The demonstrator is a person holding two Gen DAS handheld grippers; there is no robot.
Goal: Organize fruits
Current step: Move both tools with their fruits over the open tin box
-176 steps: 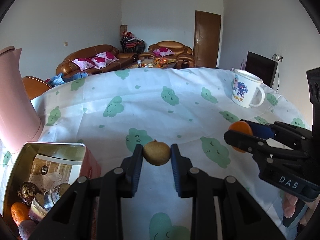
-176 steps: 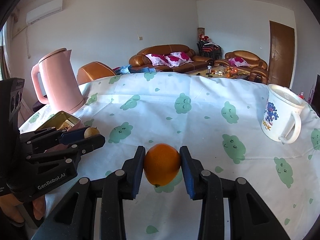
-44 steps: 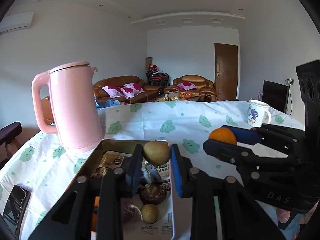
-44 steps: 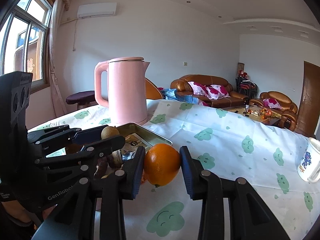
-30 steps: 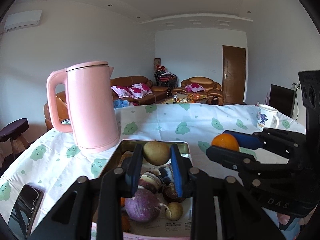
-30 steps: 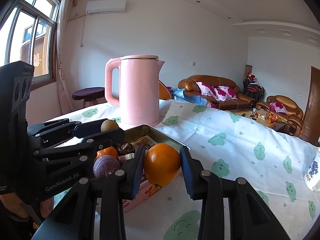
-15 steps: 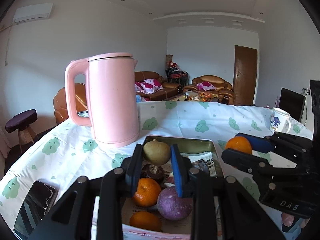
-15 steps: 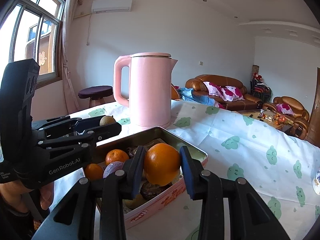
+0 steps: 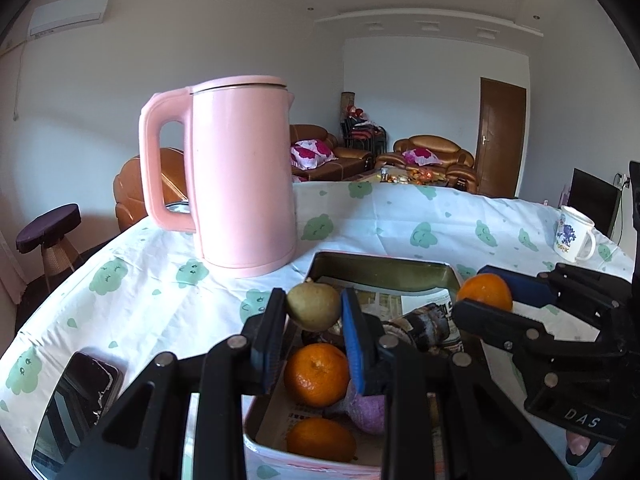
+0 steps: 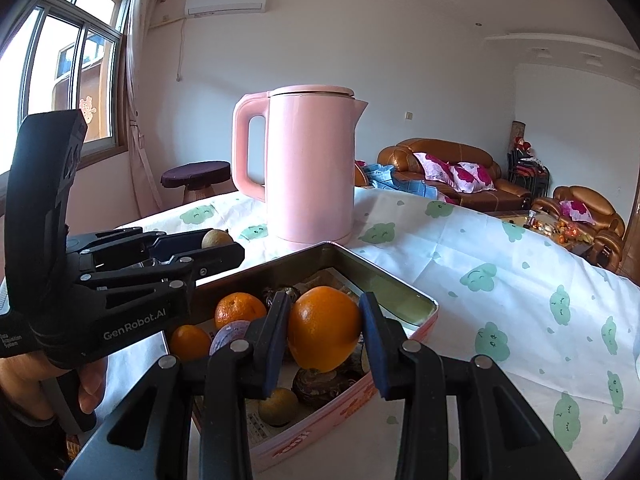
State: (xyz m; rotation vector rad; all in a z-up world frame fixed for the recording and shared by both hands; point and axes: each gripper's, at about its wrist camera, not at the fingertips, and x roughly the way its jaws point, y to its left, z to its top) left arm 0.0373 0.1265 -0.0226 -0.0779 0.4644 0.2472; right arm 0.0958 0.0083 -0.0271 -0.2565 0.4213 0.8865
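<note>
Already clenched on fruit: left claw (image 9: 313, 312) grasping a brownish pear (image 9: 313, 306), right claw (image 10: 325, 330) an orange (image 10: 324, 328), both over the tin (image 10: 400, 286). Just below, crowded fruit; could bounce out if released high. Beyond, kettle (image 9: 240, 172) close enough to bump

Left black two-finger gripper with blue-padded fingers (image 9: 314, 312): jaws clamped on small round olive-brown fruit (image 9: 313, 306), pads pressing both its sides; gripper pitched downward. From right wrist view, same gripper (image 10: 218, 246) enters from left edge, person's hand (image 10: 86, 384) wrapped around its handle below.

Right black two-finger gripper with blue-padded fingers (image 10: 325, 330): jaws closed on large round orange (image 10: 324, 328), fingers gripping left and right flanks; gripper pitched downward. From left wrist view it (image 9: 482, 300) reaches in from right, fingertip of holding hand (image 9: 576, 442) visible beneath body.
</note>
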